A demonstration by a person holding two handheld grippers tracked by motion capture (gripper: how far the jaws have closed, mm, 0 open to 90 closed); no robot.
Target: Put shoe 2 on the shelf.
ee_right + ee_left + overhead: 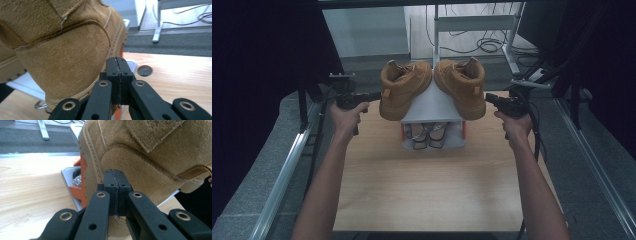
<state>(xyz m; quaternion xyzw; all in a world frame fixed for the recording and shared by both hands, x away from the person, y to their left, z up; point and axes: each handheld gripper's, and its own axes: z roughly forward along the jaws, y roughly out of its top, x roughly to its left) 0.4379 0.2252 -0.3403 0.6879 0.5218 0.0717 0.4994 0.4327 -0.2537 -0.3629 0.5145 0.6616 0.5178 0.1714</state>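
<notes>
Two tan suede boots rest on a grey sloped stand [432, 104] at the far middle of the wooden table. Beside the left boot [399, 90], my left gripper [378, 95] is held at heel height. In the left gripper view its jaws [113, 172] are pressed together right against the boot's heel [150, 157], with nothing seen between them. My right gripper [488, 97] mirrors it at the heel of the right boot [462, 85]. That one's jaws [117, 59] are likewise shut, close against the suede heel [62, 50].
The stand has orange side pieces [82, 177] and shiny metal items [428, 135] under its slope. A round hole [144, 70] is cut in the tabletop near the right gripper. Metal rails [287, 165] run along both table sides. Bare wood [427, 190] lies in front.
</notes>
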